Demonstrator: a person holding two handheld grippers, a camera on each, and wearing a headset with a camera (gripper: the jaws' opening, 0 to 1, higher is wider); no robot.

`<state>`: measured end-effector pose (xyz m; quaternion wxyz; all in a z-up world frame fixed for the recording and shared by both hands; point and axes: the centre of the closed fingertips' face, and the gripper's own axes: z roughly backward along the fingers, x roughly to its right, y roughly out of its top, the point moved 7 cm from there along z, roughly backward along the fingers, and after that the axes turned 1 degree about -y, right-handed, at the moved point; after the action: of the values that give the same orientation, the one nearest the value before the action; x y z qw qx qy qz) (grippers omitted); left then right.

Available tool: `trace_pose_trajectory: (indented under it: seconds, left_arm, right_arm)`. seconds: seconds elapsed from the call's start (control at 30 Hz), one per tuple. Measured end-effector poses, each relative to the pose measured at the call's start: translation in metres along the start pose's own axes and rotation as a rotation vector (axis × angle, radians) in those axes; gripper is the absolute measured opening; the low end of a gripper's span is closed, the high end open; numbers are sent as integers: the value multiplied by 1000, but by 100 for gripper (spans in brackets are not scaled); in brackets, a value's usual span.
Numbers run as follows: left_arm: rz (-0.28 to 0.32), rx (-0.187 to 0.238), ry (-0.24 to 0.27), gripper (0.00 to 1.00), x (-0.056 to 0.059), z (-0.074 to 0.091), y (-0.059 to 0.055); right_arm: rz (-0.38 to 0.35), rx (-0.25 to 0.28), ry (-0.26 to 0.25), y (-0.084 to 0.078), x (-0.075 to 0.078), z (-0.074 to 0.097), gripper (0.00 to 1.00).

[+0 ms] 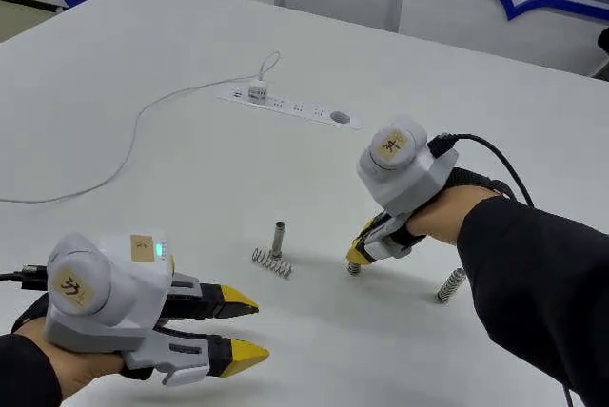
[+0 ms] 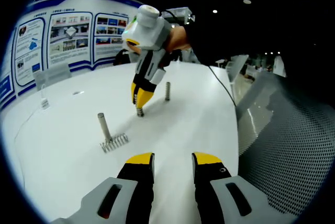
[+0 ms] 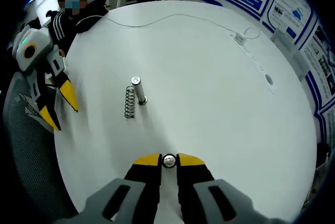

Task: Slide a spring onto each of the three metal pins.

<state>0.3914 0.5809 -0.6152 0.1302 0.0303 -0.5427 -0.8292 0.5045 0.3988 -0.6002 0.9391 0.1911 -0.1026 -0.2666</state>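
White table carries a power strip at upper centre. At centre right, the right gripper points down, jaws closed on the top of a pin. A spring shows below the tips, so the gripper is likely seating it. Lower right, a second pin already wears one. At centre, the bare pin stands upright with the loose spring lying at its foot, handy for the last step. Lower left, the left gripper hangs half open, empty.
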Motion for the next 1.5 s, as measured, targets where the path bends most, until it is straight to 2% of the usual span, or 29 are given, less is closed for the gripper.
trace_pose_trajectory:
  seconds: [0.23, 0.47, 0.73, 0.9, 1.0, 1.17, 1.3, 1.5]
  left_arm:
    - [-1, -1, 0, 30, 0, 0, 1]
    - [-4, 2, 7, 30, 0, 2, 3]
    - [-10, 11, 13, 30, -1, 3, 7]
    - [-13, 1, 11, 30, -1, 6, 4]
    - [-14, 5, 16, 30, -3, 8, 4]
    - [-11, 16, 29, 30, -8, 11, 6]
    - [-1, 13, 34, 30, -9, 13, 2]
    - [10, -4, 34, 30, -8, 14, -3]
  right_arm:
    - [12, 8, -9, 0, 0, 2, 17]
    - [36, 24, -32, 2, -1, 15, 19]
    - [85, 71, -43, 24, -14, 28, 20]
    - [123, 77, -8, 35, -34, 20, 19]
    - [146, 60, 12, 38, -42, 11, 19]
    - [154, 59, 39, 45, -49, -1, 18]
    - [143, 70, 59, 50, -54, -8, 17]
    - [133, 57, 81, 49, -58, -23, 16]
